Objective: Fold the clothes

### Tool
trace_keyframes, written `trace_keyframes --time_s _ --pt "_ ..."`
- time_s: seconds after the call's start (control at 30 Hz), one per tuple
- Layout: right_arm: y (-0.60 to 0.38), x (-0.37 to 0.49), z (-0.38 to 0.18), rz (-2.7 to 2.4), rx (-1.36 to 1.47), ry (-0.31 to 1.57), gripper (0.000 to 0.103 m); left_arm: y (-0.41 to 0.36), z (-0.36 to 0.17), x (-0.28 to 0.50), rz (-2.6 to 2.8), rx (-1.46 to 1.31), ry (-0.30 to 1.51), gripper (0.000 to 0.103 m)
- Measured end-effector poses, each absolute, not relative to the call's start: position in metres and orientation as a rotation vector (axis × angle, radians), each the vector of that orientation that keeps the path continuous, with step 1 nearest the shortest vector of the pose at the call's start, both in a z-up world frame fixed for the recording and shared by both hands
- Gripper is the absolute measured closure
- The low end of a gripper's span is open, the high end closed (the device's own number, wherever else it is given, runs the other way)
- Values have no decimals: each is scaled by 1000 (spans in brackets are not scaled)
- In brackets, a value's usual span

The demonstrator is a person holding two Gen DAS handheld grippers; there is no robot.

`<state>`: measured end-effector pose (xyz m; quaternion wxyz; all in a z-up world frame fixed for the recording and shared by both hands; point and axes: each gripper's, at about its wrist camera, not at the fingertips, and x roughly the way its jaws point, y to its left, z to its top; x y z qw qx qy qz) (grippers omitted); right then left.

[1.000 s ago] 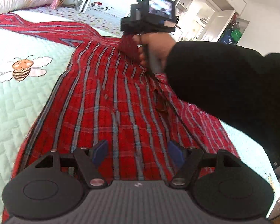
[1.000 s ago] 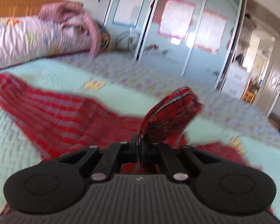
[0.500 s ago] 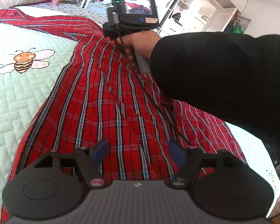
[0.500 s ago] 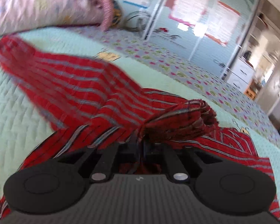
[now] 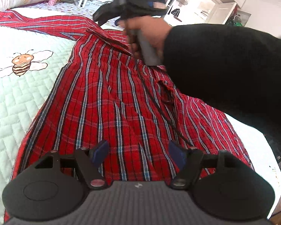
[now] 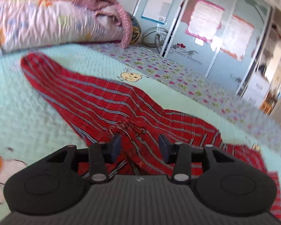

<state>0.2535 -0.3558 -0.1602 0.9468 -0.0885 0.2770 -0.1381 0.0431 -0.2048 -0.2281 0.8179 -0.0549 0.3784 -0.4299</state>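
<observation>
A bee motif [image 5: 20,63] decorates the quilted bed [image 5: 13,103] left of your red plaid shirt [image 5: 112,112], spread flat, one sleeve [image 6: 80,93] stretched toward the pillow [image 6: 37,22]. Your left hand-held gripper [image 5: 138,152] hovers released; your black sleeve [image 5: 224,71] crosses it. Your right hand-held gripper [image 6: 139,148], just opening, straddles loose cloth.

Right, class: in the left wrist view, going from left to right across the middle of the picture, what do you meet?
Bee picture on the pale green quilt → red plaid shirt → black sleeve of the arm holding the right claw.
</observation>
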Motion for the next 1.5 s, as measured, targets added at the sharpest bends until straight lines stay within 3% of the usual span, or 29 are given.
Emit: trace_keyframes --time_s 0.1,0.2,0.3,0.53,0.73,1.07,1.2,1.5 --pt "-355 212 -133 -271 -99 560 55 -207 -226 43 -913 -88 813 30" --pt "-357 155 -110 -296 -41 574 42 -210 -222 39 -908 -54 826 30" --pt "-359 82 -92 -335 49 573 36 -212 -213 31 -900 -16 837 30" --pt "-345 -100 -96 -416 266 560 35 -205 -179 1 -862 51 822 30" --pt "-335 -191 -114 -458 465 517 35 -200 -150 -32 -810 164 770 30" --pt "-294 -192 -84 -471 384 605 33 -179 -105 -83 -730 259 673 29" --pt "-278 -184 -79 -473 359 636 23 -170 -93 -100 -703 288 635 27" --pt "-252 -189 -63 -512 287 632 23 -154 -85 -116 -673 302 610 27"
